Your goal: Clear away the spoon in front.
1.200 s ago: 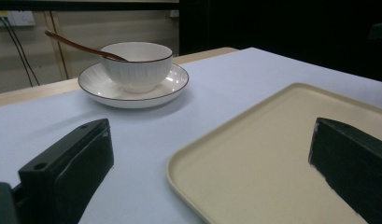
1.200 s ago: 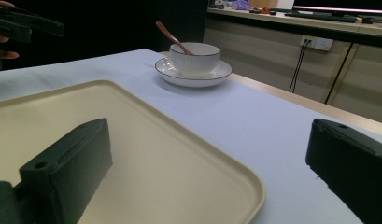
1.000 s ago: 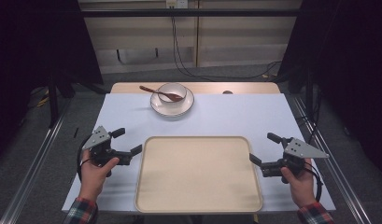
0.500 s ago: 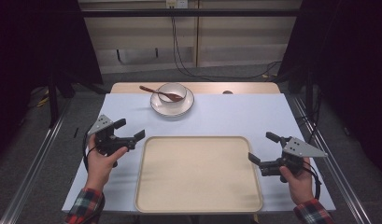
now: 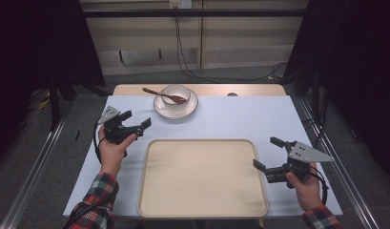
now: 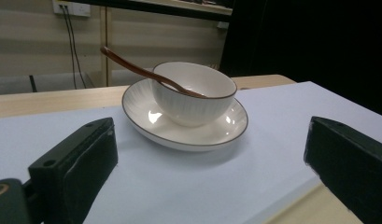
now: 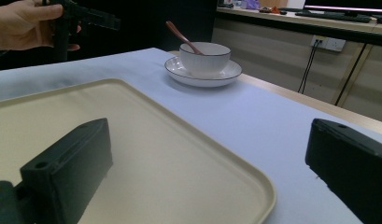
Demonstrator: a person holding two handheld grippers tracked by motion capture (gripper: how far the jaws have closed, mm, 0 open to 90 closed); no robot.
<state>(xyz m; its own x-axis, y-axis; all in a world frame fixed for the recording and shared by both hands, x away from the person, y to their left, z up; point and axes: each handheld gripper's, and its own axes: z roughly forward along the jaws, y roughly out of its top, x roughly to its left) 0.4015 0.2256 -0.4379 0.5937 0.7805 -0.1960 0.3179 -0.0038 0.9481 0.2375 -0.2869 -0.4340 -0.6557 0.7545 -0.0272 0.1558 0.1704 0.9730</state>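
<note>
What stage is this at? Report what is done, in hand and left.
Done: nothing moved yet; the tray lies bare. The bowl sits on its saucer at the table's far edge, the spoon leaning in it.
In hand: the left claw is open, aimed at the bowl, well short of it. The right claw waits open over the tray's right edge.
Left: probably gripping the crockery and setting it on the tray.

Bowl (image 6: 193, 95) and saucer (image 6: 146, 114) looked glossy glazed ceramic; spoon (image 6: 132, 69) shone like polished wood; the tray (image 5: 202, 177) seemed matt plastic; jaws were matt black.
</note>
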